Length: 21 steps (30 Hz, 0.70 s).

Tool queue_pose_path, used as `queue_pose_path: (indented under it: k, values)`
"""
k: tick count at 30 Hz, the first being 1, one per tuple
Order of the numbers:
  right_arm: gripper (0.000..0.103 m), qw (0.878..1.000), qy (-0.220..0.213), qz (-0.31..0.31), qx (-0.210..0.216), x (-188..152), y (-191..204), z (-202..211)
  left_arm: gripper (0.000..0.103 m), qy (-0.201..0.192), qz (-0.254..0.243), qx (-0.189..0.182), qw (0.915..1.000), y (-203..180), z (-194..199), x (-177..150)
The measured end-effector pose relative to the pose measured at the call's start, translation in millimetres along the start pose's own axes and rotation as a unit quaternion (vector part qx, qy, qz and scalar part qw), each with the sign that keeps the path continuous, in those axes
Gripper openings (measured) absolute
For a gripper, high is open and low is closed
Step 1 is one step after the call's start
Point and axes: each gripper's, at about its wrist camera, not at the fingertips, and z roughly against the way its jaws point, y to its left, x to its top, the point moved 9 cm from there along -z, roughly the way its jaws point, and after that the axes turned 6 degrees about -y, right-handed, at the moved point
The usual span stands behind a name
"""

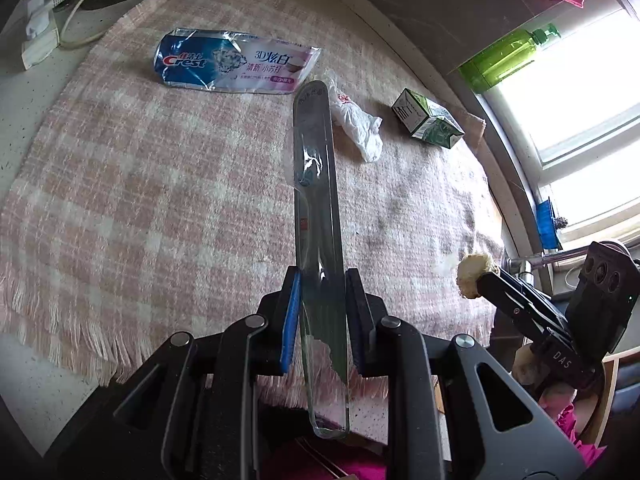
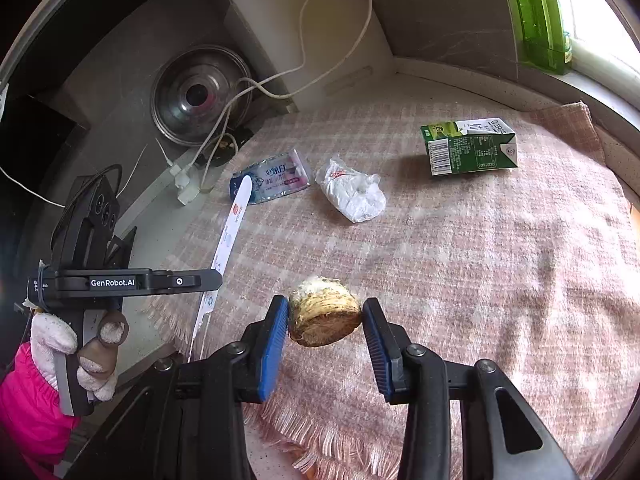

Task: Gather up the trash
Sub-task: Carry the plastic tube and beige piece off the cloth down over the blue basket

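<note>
- The left gripper (image 1: 322, 284) holds a long, thin toothbrush pack (image 1: 316, 200) between its fingers; the pack's long axis runs straight up the left wrist frame from the fingers, its far end reaching toward the toothpaste tube (image 1: 236, 62) at upper centre.
- The fingers are narrow, closed on the pack's lower part, and a stretch of the pack sticks out behind them toward the camera.
- The right gripper (image 2: 325, 320) holds a yellowish, fibrous stump (image 2: 325, 312) at lower centre of the right wrist frame, its fingers at a middling spread, one pad on each side of it.
- The stump looks lifted off the checked cloth (image 2: 480, 260), though I cannot tell for sure.
- Left on the cloth: the tube, a crumpled white bag (image 2: 352, 192) just to its right, and a green carton (image 2: 468, 146) on its side at upper right.
- Both grippers are full, so I judge the coming move is a drop-off; no bin shows in either view.
- Of the rest, the carton lies nearer the right gripper and the tube nearer the left.
</note>
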Motion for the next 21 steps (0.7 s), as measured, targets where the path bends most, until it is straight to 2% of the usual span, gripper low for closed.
queue_pose_path:
  k: [12,21]
  values:
    - [0.04,1.0,0.001,-0.015,-0.003,-46.4,52.3,17.1,0.021,0.03,-0.023,-0.01,0.9992,30.5,42.6,-62.7]
    - [0.04,0.999,0.011,-0.03,-0.006,-88.9,85.9,19.6,0.021,0.065,-0.025,-0.027,0.9972,54.3,60.7,-114.0]
